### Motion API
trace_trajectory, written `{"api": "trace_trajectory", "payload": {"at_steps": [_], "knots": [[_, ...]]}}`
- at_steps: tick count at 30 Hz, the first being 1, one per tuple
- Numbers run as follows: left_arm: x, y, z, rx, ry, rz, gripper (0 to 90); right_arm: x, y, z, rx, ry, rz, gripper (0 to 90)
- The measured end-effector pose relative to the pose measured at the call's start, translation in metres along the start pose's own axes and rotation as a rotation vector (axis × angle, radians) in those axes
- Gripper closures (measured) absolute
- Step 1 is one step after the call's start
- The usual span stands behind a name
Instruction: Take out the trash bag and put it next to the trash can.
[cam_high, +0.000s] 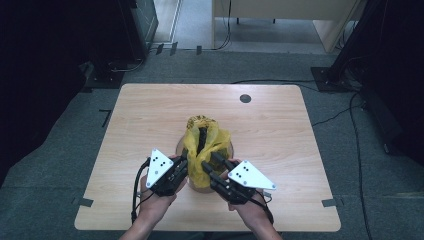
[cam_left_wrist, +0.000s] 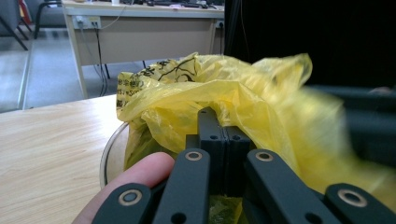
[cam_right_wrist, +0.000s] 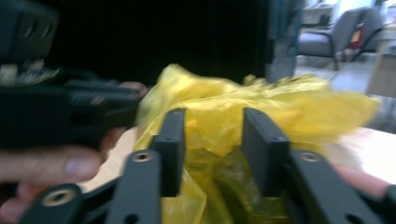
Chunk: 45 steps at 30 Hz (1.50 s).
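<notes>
A crumpled yellow plastic bag (cam_high: 205, 142) lines a round clear container (cam_high: 178, 146) near the front middle of the wooden table (cam_high: 280, 135). My left gripper (cam_high: 184, 163) is at the bag's left side. In the left gripper view it (cam_left_wrist: 223, 126) is shut on a fold of the bag (cam_left_wrist: 210, 88), above the container's rim (cam_left_wrist: 105, 154). My right gripper (cam_high: 212, 165) is at the bag's near right side. In the right gripper view it (cam_right_wrist: 212, 126) stands open, with loose yellow film (cam_right_wrist: 261, 98) bulging in the gap and neither pad pressing on it. The left gripper (cam_right_wrist: 70, 107) shows blurred at that view's left.
A dark round hole (cam_high: 245, 98) lies in the tabletop near the far edge. Bare wood spreads left and right of the container. Cables (cam_high: 350, 115) run over the grey floor on the right, and a desk (cam_high: 280, 10) stands beyond the table.
</notes>
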<state>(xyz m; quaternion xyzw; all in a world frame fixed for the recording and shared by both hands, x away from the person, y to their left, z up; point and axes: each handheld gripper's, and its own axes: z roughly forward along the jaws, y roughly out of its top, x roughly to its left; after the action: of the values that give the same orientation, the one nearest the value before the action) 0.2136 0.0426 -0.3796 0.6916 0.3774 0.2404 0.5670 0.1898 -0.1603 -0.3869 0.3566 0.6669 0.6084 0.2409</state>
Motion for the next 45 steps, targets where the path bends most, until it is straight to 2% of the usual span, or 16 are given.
{"api": "trace_trajectory", "payload": {"at_steps": [2, 8, 18, 19, 20, 22, 23, 24, 25, 26, 27, 30, 35, 38, 42, 45], "knots": [[-0.001, 0.000, 0.000, 0.003, -0.005, 0.003, 89.4, 0.004, -0.003, 0.004, 0.021, 0.015, -0.012, 51.2], [0.001, 0.002, -0.002, 0.013, -0.025, -0.011, 89.3, 0.009, -0.006, 0.010, 0.058, 0.045, -0.001, 38.7], [-0.009, 0.001, -0.004, 0.029, -0.046, 0.028, 88.9, 0.021, -0.009, 0.021, 0.138, 0.021, -0.052, 31.2], [-0.009, 0.000, -0.004, 0.029, -0.047, 0.028, 88.9, 0.022, -0.009, 0.023, 0.147, 0.010, -0.054, 34.1], [-0.009, -0.001, -0.005, 0.033, -0.044, 0.037, 88.4, 0.023, -0.010, 0.025, 0.159, -0.015, -0.048, 46.3], [-0.008, -0.003, -0.005, 0.031, -0.038, 0.041, 85.5, 0.022, -0.011, 0.026, 0.167, -0.021, -0.030, 62.7], [-0.008, -0.003, -0.005, 0.031, -0.038, 0.041, 82.4, 0.022, -0.011, 0.026, 0.167, -0.021, -0.030, 62.7], [-0.007, -0.003, -0.005, 0.031, -0.030, 0.042, 78.0, 0.021, -0.011, 0.025, 0.178, -0.030, -0.021, 72.8], [-0.007, -0.004, -0.006, 0.029, -0.017, 0.046, 78.0, 0.021, -0.011, 0.025, 0.178, -0.030, -0.021, 72.8], [-0.006, -0.004, -0.006, 0.022, -0.003, 0.047, 72.3, 0.020, -0.012, 0.025, 0.178, -0.037, -0.007, 76.4], [-0.004, -0.005, -0.006, 0.021, 0.006, 0.041, 58.9, 0.017, -0.012, 0.024, 0.177, -0.036, 0.026, 81.1], [0.001, -0.004, -0.008, 0.022, 0.016, 0.016, 42.4, 0.015, -0.012, 0.024, 0.172, -0.050, 0.040, 83.2], [0.009, -0.002, -0.014, 0.017, 0.034, -0.023, 29.1, 0.014, -0.010, 0.021, 0.140, -0.084, 0.032, 84.6], [0.016, 0.000, -0.019, 0.016, -0.008, -0.038, 21.6, 0.012, -0.008, 0.019, 0.117, -0.121, 0.028, 84.9], [0.019, 0.000, -0.022, 0.012, -0.022, -0.025, 19.2, 0.009, -0.009, 0.019, 0.106, -0.144, 0.036, 85.0], [0.025, -0.002, -0.024, 0.027, 0.002, -0.012, 18.7, 0.008, -0.007, 0.017, 0.090, -0.154, 0.037, 85.0]]}}
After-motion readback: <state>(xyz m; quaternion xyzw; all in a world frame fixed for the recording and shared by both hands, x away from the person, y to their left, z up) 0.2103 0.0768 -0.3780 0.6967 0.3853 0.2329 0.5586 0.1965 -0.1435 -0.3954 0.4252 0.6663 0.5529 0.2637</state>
